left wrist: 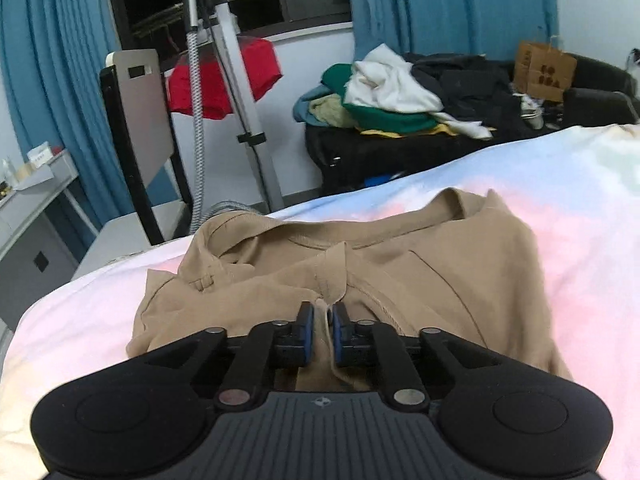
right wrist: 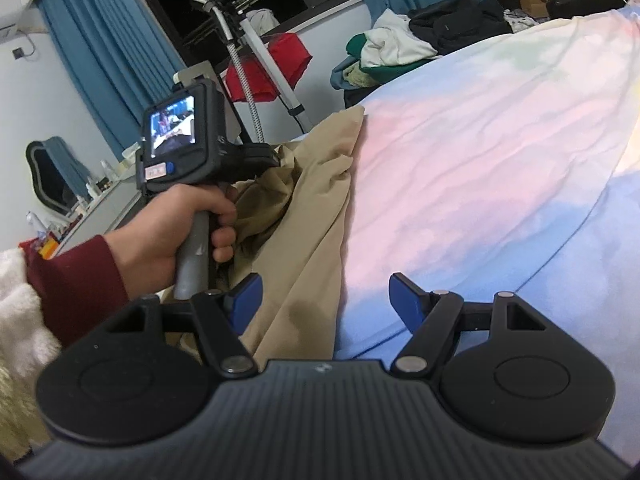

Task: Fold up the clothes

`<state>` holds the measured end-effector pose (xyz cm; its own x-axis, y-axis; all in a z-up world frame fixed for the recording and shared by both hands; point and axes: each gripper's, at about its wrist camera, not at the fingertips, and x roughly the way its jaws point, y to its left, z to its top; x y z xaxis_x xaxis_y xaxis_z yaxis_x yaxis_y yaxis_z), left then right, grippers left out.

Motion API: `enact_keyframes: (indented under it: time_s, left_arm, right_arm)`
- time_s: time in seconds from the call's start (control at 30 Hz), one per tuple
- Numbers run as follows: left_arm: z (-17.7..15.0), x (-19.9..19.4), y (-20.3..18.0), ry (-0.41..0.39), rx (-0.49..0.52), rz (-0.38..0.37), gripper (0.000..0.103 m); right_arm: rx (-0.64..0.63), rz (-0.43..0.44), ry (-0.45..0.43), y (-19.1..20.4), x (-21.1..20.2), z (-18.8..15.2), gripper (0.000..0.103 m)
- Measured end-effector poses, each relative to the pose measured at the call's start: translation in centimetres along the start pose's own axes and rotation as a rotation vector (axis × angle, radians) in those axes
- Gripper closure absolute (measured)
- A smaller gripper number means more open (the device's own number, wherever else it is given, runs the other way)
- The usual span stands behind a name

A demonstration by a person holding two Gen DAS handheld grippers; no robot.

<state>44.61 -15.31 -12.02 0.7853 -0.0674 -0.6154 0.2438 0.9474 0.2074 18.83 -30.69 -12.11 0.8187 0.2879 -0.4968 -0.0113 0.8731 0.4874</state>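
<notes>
A tan garment [left wrist: 360,268] lies rumpled on a pastel pink-and-blue sheet [left wrist: 560,200]. In the left wrist view my left gripper [left wrist: 322,316] is shut on a raised fold of this tan cloth near its middle, the blue pads pinching the fabric. In the right wrist view the tan garment [right wrist: 304,240] drapes along the left of the sheet [right wrist: 480,160]. My right gripper [right wrist: 324,292] stands open low over the garment's near edge, with its left fingertip over cloth and its right one over bare sheet. A hand [right wrist: 176,224] in a dark red sleeve holds the left gripper's handle.
A garment steamer stand [left wrist: 236,80] with a red cloth [left wrist: 216,80] rises beyond the bed's left side. A heap of mixed clothes [left wrist: 400,92] lies on a dark surface at the back. A paper bag [left wrist: 544,70] sits at the far right. A grey desk [left wrist: 36,200] stands left.
</notes>
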Motion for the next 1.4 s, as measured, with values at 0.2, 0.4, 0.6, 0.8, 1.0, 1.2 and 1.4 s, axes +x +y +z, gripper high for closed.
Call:
enact_keyframes:
  time_s: [0.2, 0.4, 0.6, 0.8, 1.0, 1.2, 1.4]
  left_arm:
    - [-2.7, -9.6, 3.1, -0.056, -0.073, -0.145, 0.045]
    - [-9.7, -22.1, 9.3, -0.011, -0.184, -0.21, 0.038]
    - [-18.0, -30.1, 14.8, 0.181, -0.312, -0.199, 0.037]
    - [-24.0, -31.5, 17.3, 0.33, -0.389, -0.246, 0.039]
    - [-26.0, -31.6, 15.1, 0.37, -0.263, -0.286, 0.042]
    - [-26.0, -32.1, 14.8, 0.351, -0.21, -0.219, 0.043]
    - [-26.2, -30.6, 15.7, 0.443, -0.276, -0.222, 0.042]
  right_arm:
    - [-0.036, 0.033, -0.007, 0.6, 0.0, -0.2, 0.03]
    - [-0.098, 0.048, -0.023, 2.3, -1.0, -0.8, 0.03]
    - [-0.16, 0.056, -0.039, 4.3, -3.3, -1.4, 0.03]
    - [-0.148, 0.028, -0.041, 4.9, -7.1, -3.0, 0.031]
    - [-0.097, -0.006, -0.023, 4.7, -11.7, -5.8, 0.03]
    - [-0.059, -0.016, 0.042, 4.3, -12.8, -8.5, 0.03]
    - [-0.071, -0.025, 0.084, 4.5, -11.3, -9.0, 0.03]
